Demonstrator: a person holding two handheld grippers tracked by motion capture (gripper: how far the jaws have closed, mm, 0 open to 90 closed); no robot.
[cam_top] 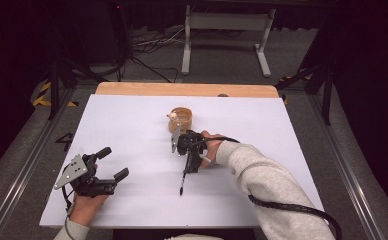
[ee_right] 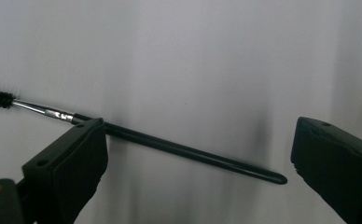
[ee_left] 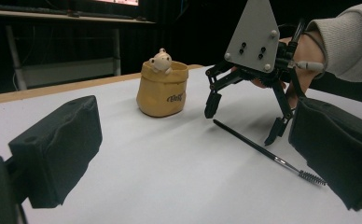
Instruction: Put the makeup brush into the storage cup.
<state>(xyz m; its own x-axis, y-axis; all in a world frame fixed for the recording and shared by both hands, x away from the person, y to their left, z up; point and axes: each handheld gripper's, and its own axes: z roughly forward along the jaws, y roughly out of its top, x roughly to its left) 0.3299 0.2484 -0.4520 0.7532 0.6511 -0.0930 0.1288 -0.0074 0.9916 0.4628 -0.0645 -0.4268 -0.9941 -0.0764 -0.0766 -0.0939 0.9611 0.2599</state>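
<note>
A thin black brush [cam_top: 183, 179] with a small bristle tip lies on the white table [cam_top: 132, 125]. My right gripper [cam_top: 187, 159] points down over its handle, open, with one jaw at each side. In the right gripper view the brush [ee_right: 188, 151] runs slantwise between the two jaws of my right gripper [ee_right: 200, 135], and the left jaw covers part of it. My left gripper [cam_top: 114, 162] rests open at the front left, holding nothing. The left gripper view has the brush [ee_left: 263, 148] under the right gripper [ee_left: 243, 119]. A tan pouch [cam_top: 181, 120] with a small figure [ee_left: 161, 61] stands behind.
The table's far edge is a strip of bare wood [cam_top: 187, 89]. Behind it are a metal stand [cam_top: 225, 37] and cables on the floor. A thick black cable [cam_top: 292, 207] trails from the right sleeve. Open white surface lies left and right of the pouch [ee_left: 163, 88].
</note>
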